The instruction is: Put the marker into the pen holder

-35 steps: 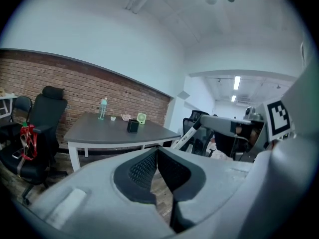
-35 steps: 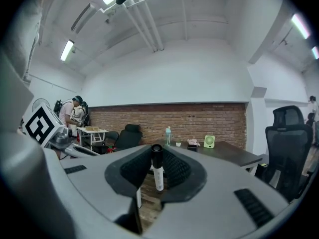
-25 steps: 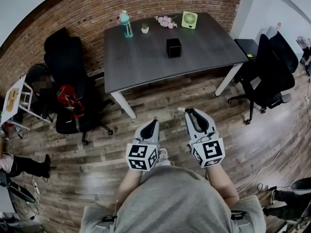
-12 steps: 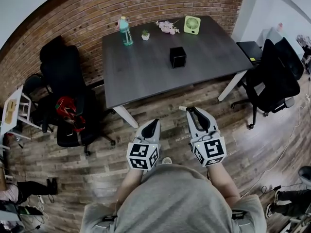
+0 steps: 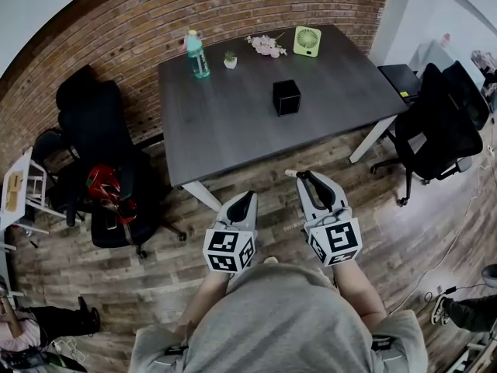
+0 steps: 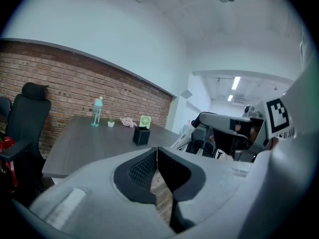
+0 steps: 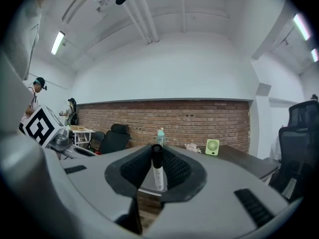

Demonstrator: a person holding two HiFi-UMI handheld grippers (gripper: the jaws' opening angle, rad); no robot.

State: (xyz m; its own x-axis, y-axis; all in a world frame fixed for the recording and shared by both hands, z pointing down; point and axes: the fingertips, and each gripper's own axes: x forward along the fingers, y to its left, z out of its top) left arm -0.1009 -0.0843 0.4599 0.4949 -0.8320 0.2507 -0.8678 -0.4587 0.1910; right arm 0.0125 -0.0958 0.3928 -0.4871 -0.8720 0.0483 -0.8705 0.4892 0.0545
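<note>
Right claw (image 7: 157, 151) is clenched on the white-barrelled marker with a black cap (image 7: 158, 169). In the right gripper view the marker shows upright between the jaws, cap at the top. Left claw (image 6: 157, 152) is clenched with nothing between its jaws. Both claws hang over the wooden floor (image 5: 404, 231), so the marker is well apart from the black cube-shaped pen holder (image 5: 286, 97). The pen holder stands near the middle of the dark grey worktop (image 5: 225, 123). Beyond the pen holder, toward the brick wall, stand a teal bottle (image 5: 194, 53) and a small green fan (image 5: 304, 36).

Judged step: transport. Carry the marker over the pen holder, set the barrel vertical above the opening, lower it until the tip is inside, then release. Keep the left claw clear, or steady the pen holder's side against tipping.
</note>
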